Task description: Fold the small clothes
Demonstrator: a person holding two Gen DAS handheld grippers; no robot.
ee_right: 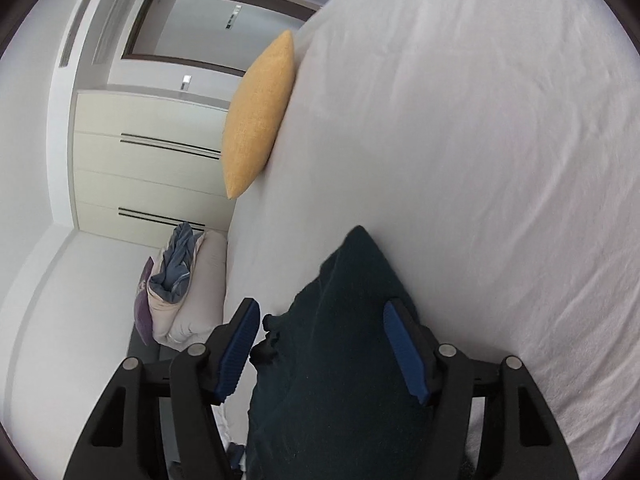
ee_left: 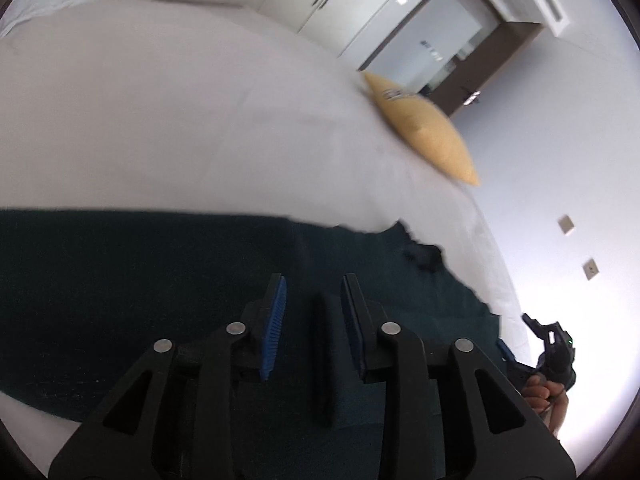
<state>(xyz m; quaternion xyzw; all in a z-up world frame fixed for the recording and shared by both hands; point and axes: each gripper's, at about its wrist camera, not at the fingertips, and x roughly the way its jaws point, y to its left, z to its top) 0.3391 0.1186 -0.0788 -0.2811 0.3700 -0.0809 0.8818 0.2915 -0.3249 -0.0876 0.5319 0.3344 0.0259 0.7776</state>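
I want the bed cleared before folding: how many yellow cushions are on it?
1. The yellow cushion lies at the far edge of the white bed, beyond the dark green garment. Others may be hidden outside the views.

1. A bedroom in a home: a wide bed (ee_right: 460, 140) under a white sheet fills both views.
2. A yellow cushion (ee_right: 260, 116) lies at the bed's edge.
3. Beyond the bed stand pale built-in wardrobes (ee_right: 152, 160).
4. Piled bedding (ee_right: 184, 284) sits beside the bed.
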